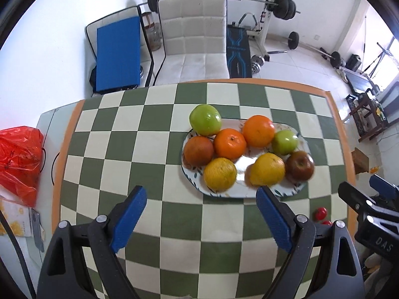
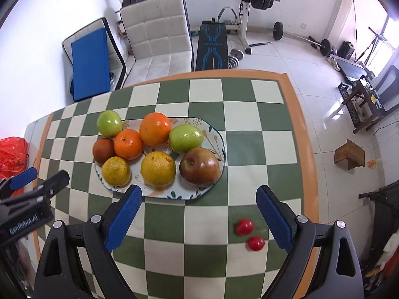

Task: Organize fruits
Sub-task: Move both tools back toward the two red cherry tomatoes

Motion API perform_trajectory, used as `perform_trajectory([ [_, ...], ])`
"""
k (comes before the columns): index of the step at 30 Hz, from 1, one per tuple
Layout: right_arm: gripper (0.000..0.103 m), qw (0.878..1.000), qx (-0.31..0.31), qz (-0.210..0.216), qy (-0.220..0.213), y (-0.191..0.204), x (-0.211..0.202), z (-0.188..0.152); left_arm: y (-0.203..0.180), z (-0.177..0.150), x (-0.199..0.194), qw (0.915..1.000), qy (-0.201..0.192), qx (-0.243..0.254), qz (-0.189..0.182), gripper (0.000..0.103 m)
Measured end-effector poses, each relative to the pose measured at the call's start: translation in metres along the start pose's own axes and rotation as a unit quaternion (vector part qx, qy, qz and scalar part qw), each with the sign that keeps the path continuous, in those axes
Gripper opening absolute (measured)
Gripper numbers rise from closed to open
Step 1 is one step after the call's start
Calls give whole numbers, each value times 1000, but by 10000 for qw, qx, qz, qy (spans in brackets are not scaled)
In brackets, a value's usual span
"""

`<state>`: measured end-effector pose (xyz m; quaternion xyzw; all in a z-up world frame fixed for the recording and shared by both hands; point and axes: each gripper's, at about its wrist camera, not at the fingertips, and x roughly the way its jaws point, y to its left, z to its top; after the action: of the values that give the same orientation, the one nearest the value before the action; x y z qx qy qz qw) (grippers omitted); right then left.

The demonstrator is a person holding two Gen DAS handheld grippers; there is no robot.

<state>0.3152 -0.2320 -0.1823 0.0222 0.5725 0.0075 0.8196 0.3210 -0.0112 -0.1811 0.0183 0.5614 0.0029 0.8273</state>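
An oval patterned plate [image 1: 301, 140] [image 2: 217, 134] on the checkered table holds several fruits: two oranges [image 1: 258, 131] [image 2: 155, 128], two yellow citrus [image 1: 267, 169] [image 2: 158, 168], two green apples [image 1: 205, 119] [image 2: 186, 138] and two red-brown apples [image 1: 299, 165] [image 2: 199, 165]. The left green apple leans on the plate's far left rim. Two small red tomatoes [image 2: 245, 226] [image 1: 320, 213] lie on the table near the right front. My left gripper [image 1: 201, 199] is open and empty just short of the plate. My right gripper [image 2: 199, 198] is open and empty, at the plate's near right.
A red plastic bag [image 1: 18, 159] and a phone lie at the table's left end. A white chair [image 1: 197, 37] stands behind the table. Gym equipment fills the floor beyond. A wooden stool [image 2: 349, 155] stands to the right. The table edge [image 2: 308, 149] runs close on the right.
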Motion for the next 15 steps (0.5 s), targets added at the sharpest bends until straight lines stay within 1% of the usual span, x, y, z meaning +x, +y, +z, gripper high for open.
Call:
perform_trajectory([
  [11,95,9986,4,55,-527,-7,-81,-40,-4,-33,-67,9986,-501,153,-8,90],
  [15,95,9972,-14,70,-746,-10,-112,-52,-4,-41,-95,9971,-739,175,-2,90],
])
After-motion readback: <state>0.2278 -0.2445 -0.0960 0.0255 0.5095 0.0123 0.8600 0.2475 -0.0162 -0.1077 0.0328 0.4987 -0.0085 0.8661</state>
